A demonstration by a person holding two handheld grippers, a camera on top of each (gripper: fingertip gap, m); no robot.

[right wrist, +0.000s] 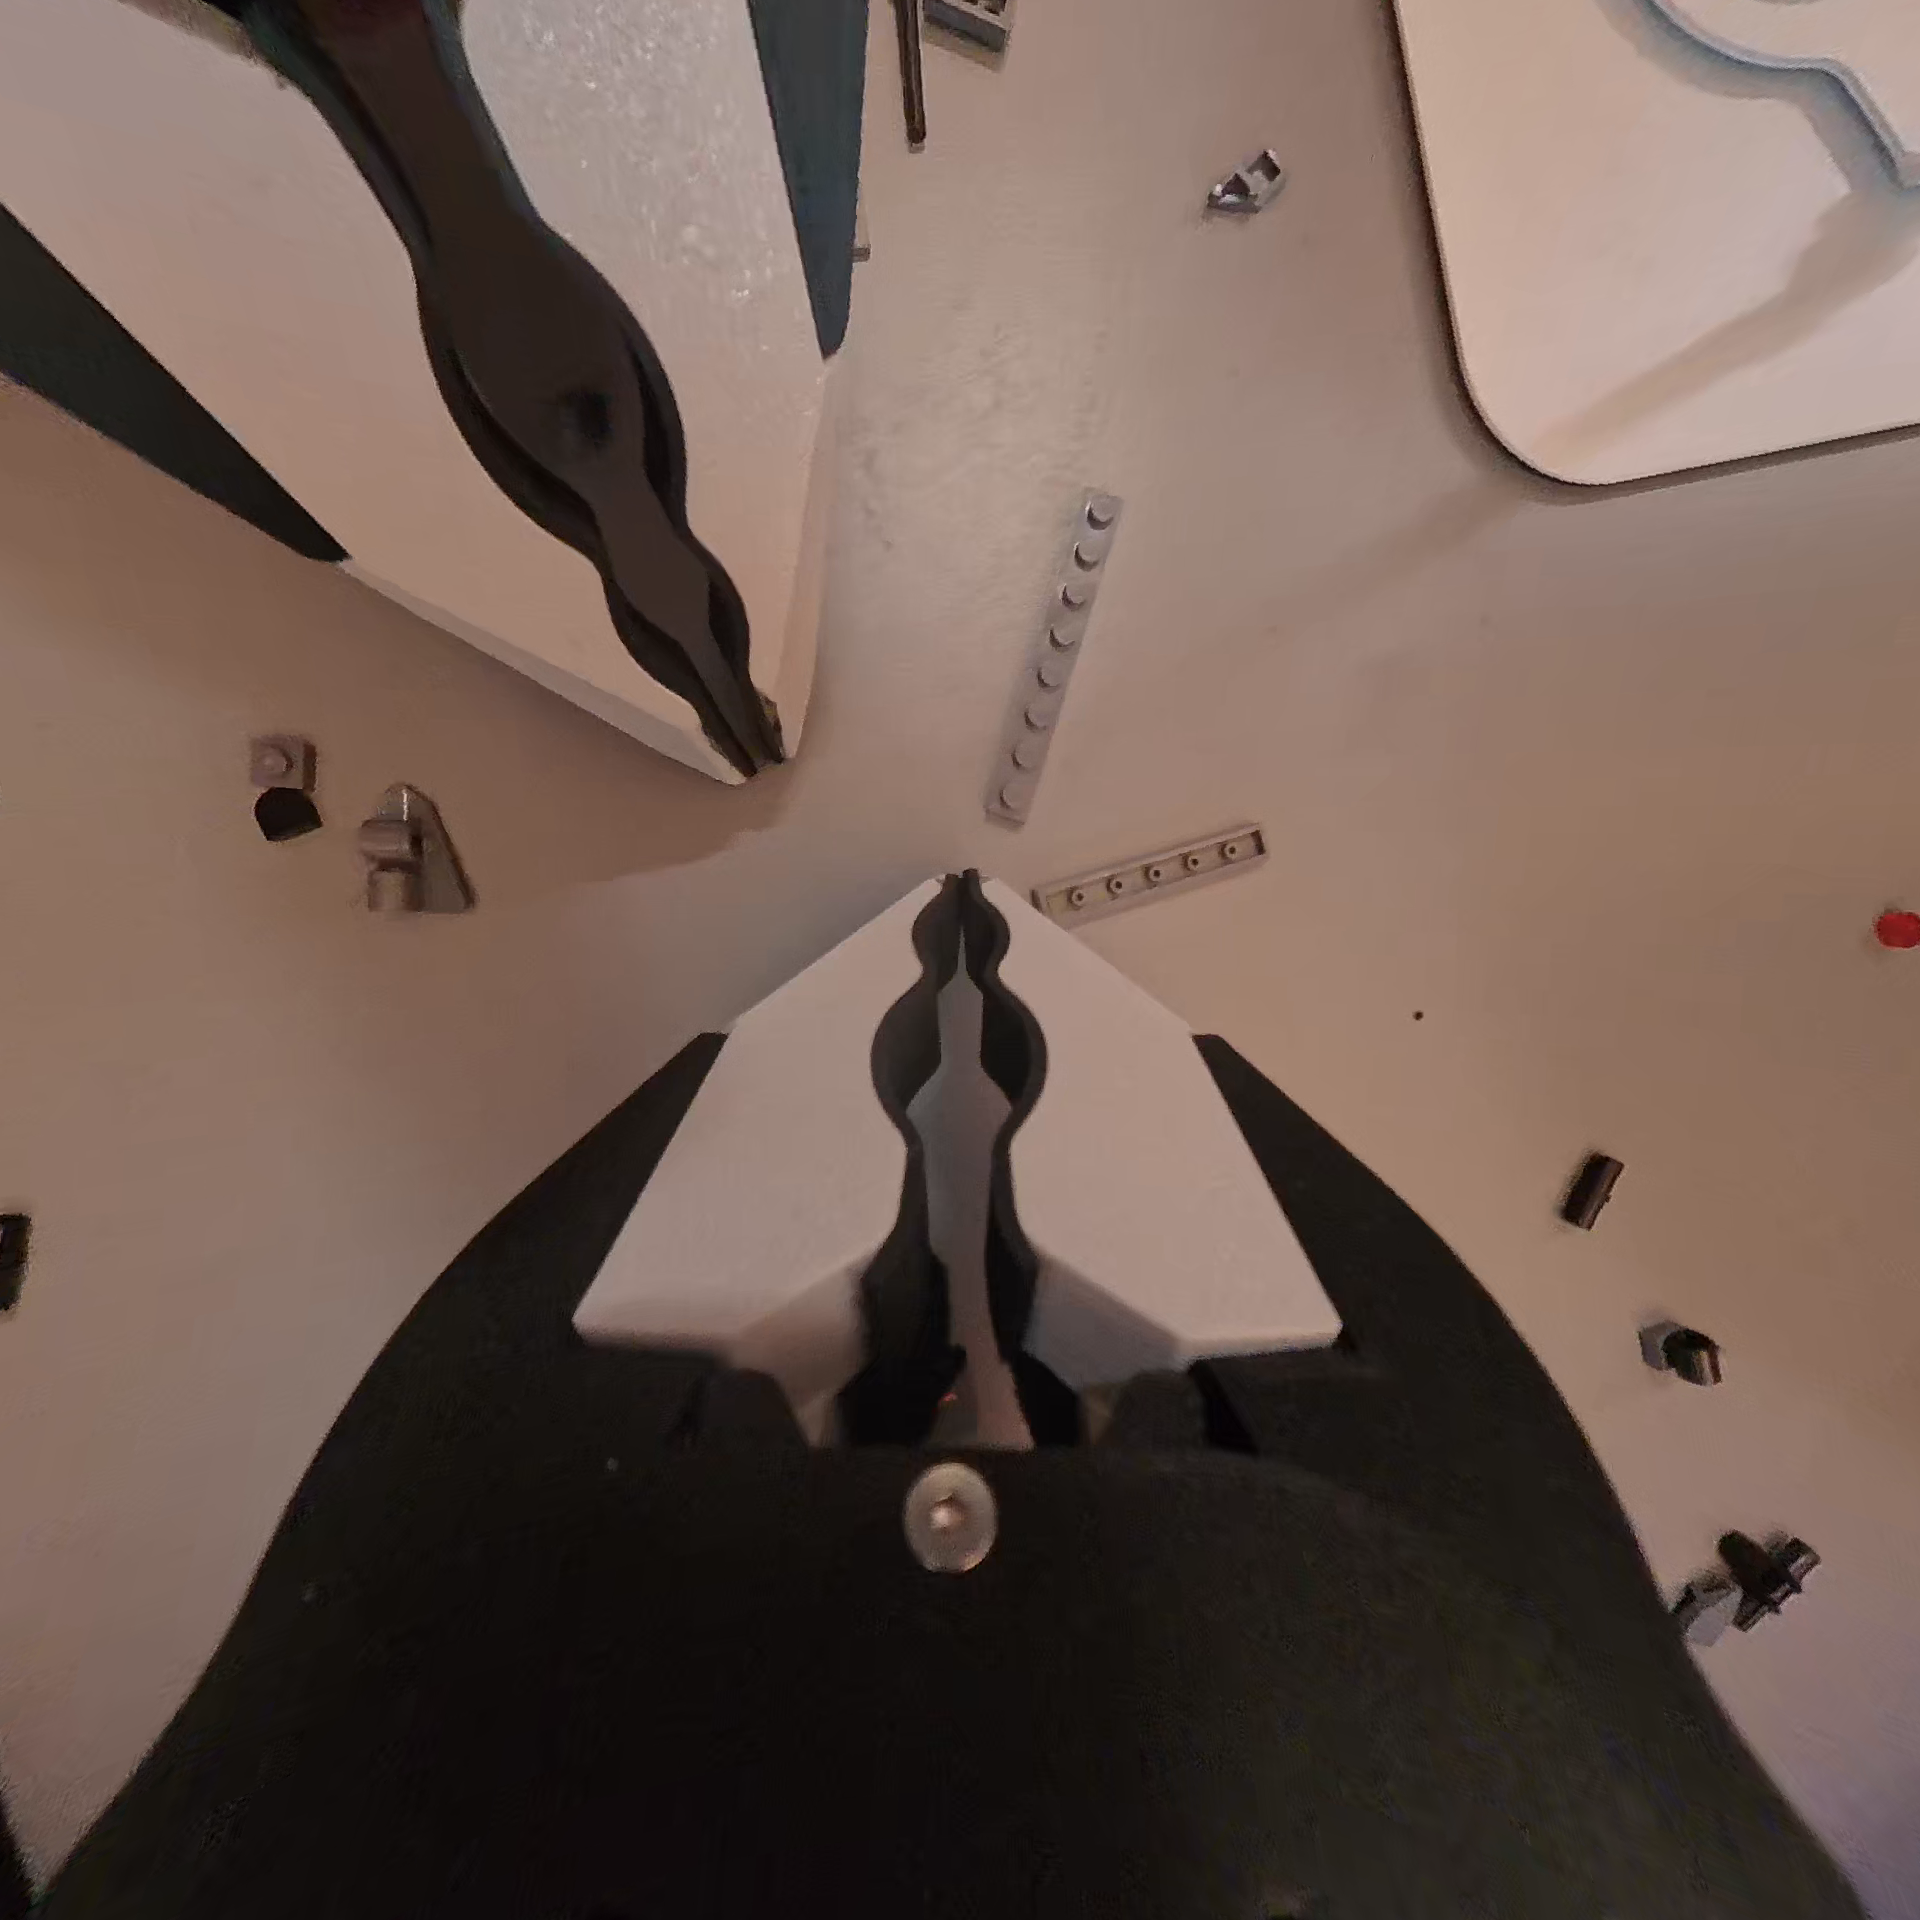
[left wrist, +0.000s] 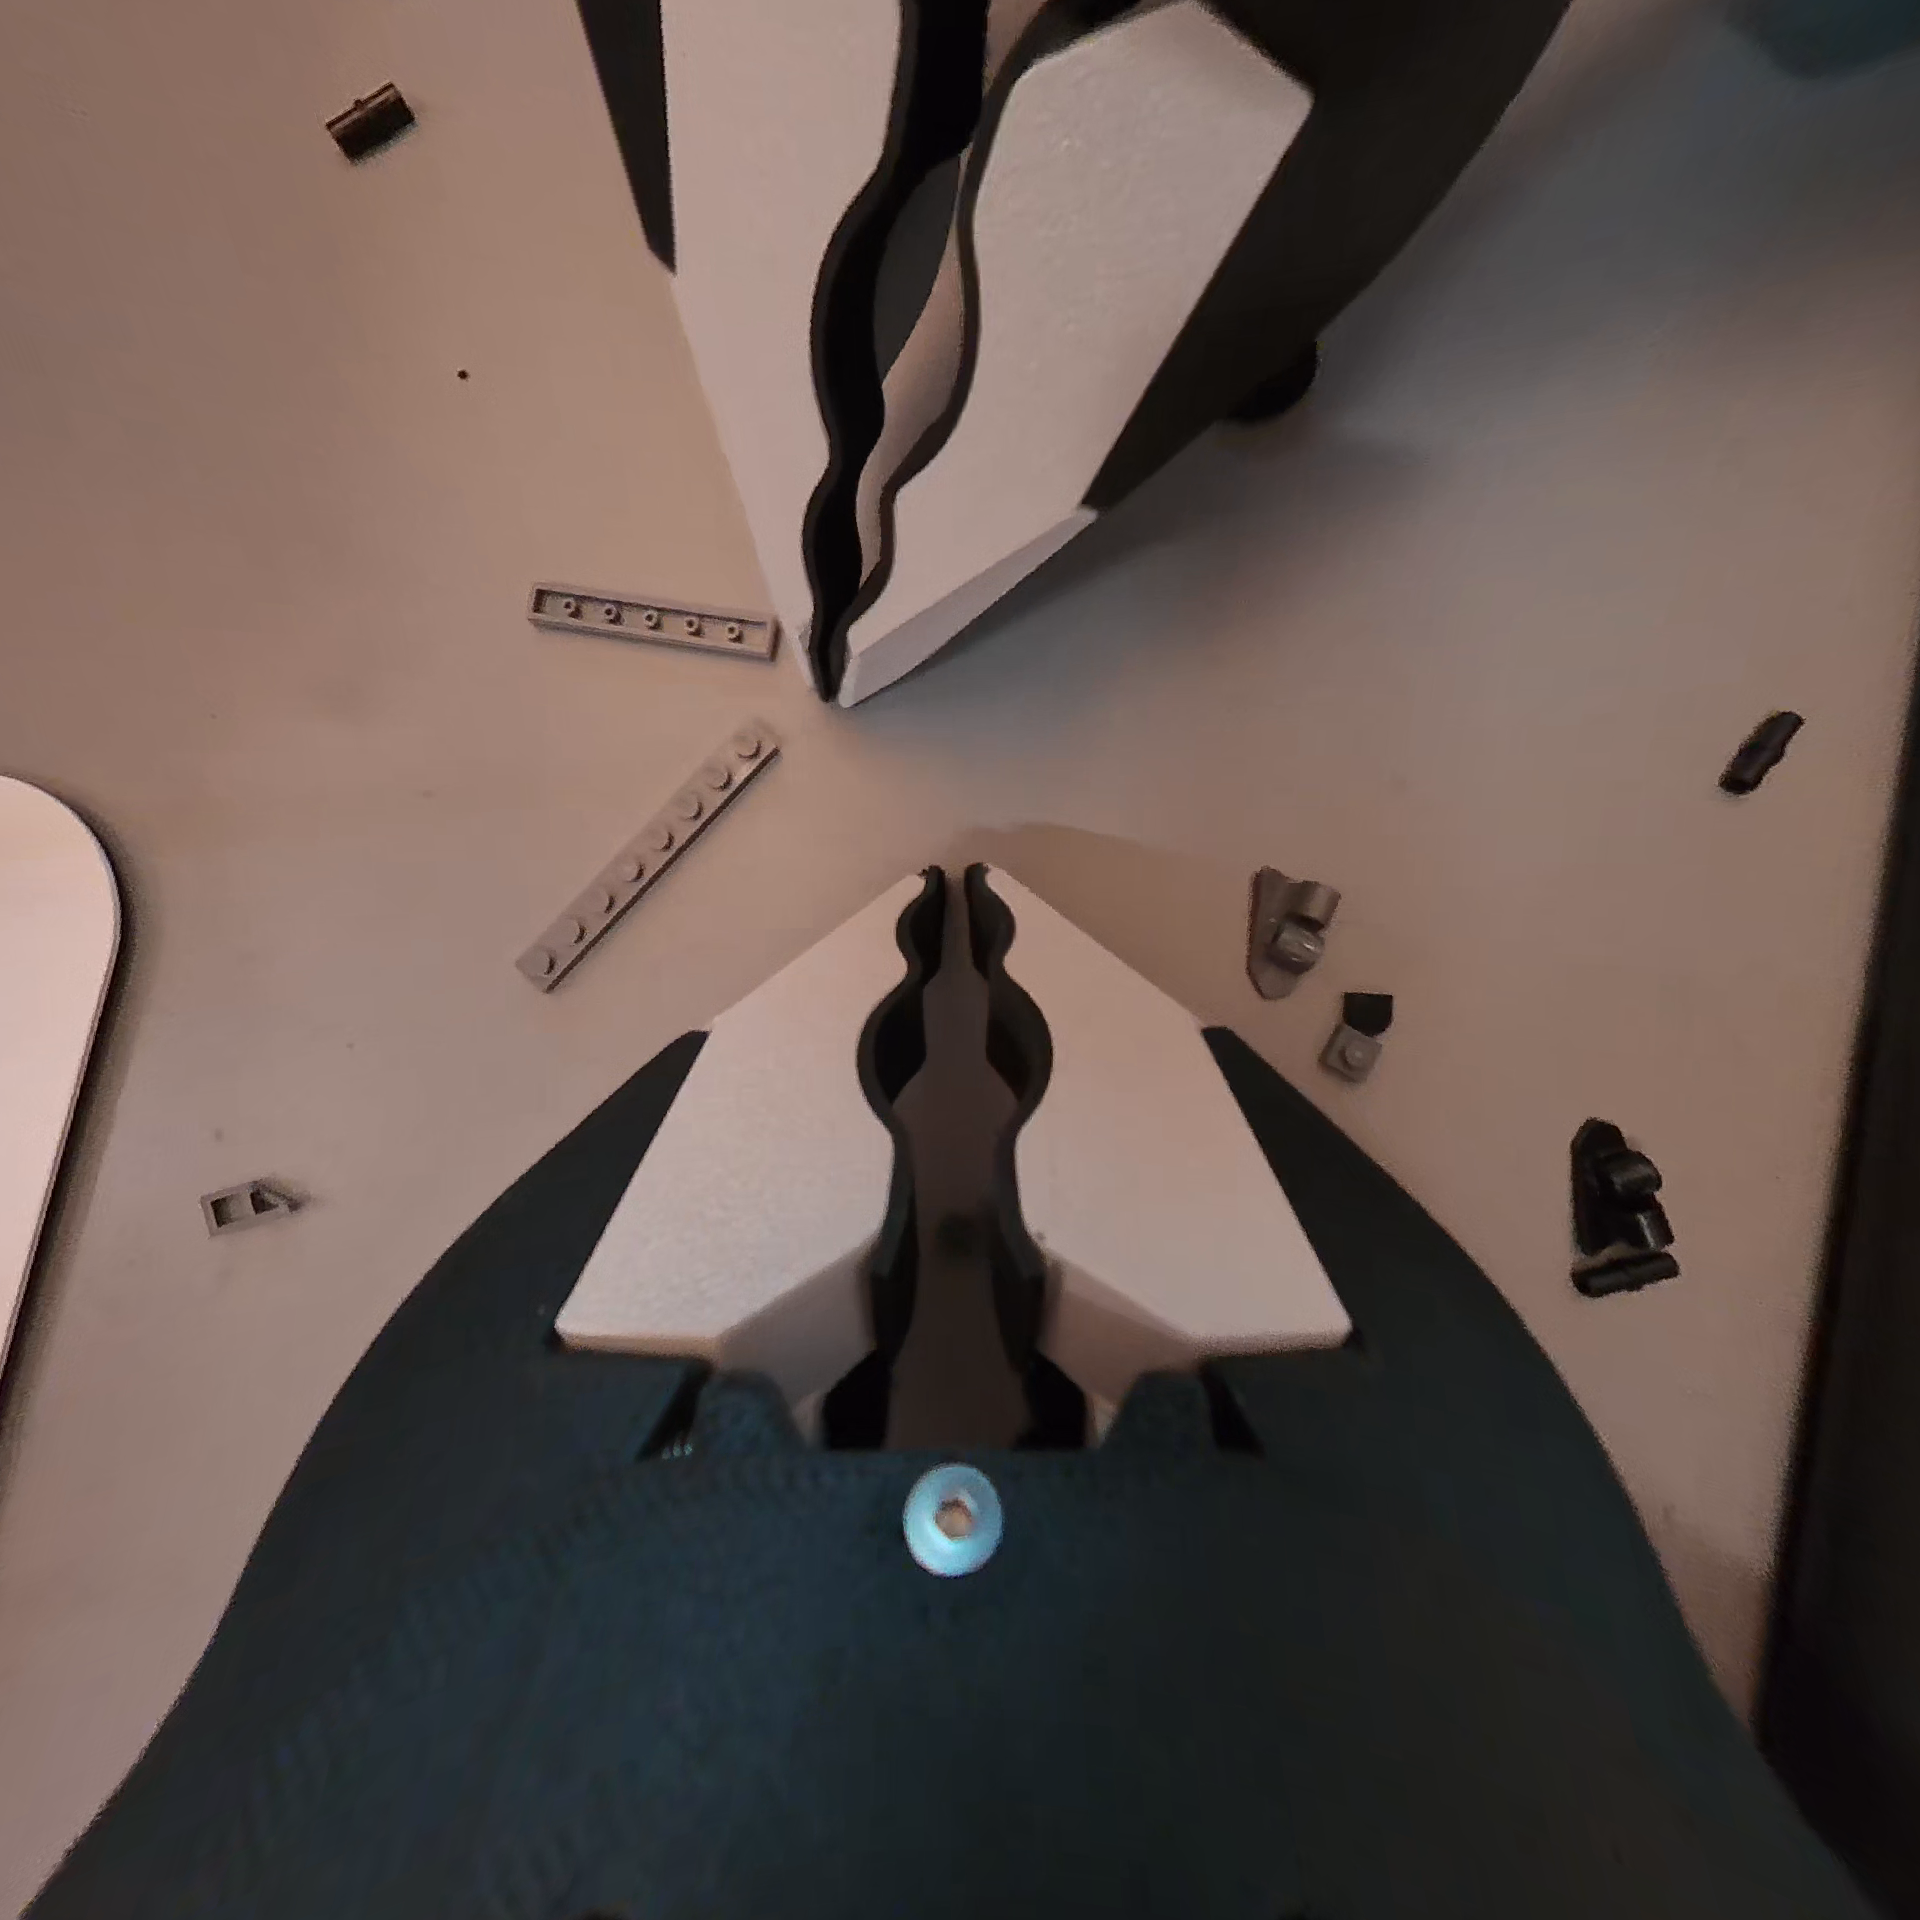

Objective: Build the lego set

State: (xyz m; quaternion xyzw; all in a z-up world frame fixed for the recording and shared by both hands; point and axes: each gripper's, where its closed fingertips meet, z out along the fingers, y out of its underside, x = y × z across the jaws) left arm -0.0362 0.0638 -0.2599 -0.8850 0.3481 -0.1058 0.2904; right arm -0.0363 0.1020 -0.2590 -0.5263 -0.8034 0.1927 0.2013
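Loose lego parts lie on a pale table. In the left wrist view, my left gripper (left wrist: 956,875) is shut and empty, its tips just right of a long grey studded plate (left wrist: 649,857). My right gripper (left wrist: 836,675) comes in from the top, shut and empty, its tip beside an upside-down grey plate (left wrist: 652,620). In the right wrist view, my right gripper (right wrist: 961,878) is shut with the upside-down plate (right wrist: 1148,868) just to its right and the long plate (right wrist: 1055,655) ahead. The left gripper (right wrist: 753,753) points in from the top left.
A grey wedge with a pin (left wrist: 1288,940), a small grey plate (left wrist: 1356,1044) and black parts (left wrist: 1616,1210) lie right. A grey slope (left wrist: 249,1205) and a dark part (left wrist: 369,120) lie left. A white tray (right wrist: 1662,260), a red stud (right wrist: 1899,928) and a dark edge (left wrist: 1849,1247) border the area. Spacing between my two grippers at the tips: around 4 cm. My right tips are roughly 4 cm from the long grey studded plate (left wrist: 649,857). It turns up in the right wrist view (right wrist: 1050,657) as well.
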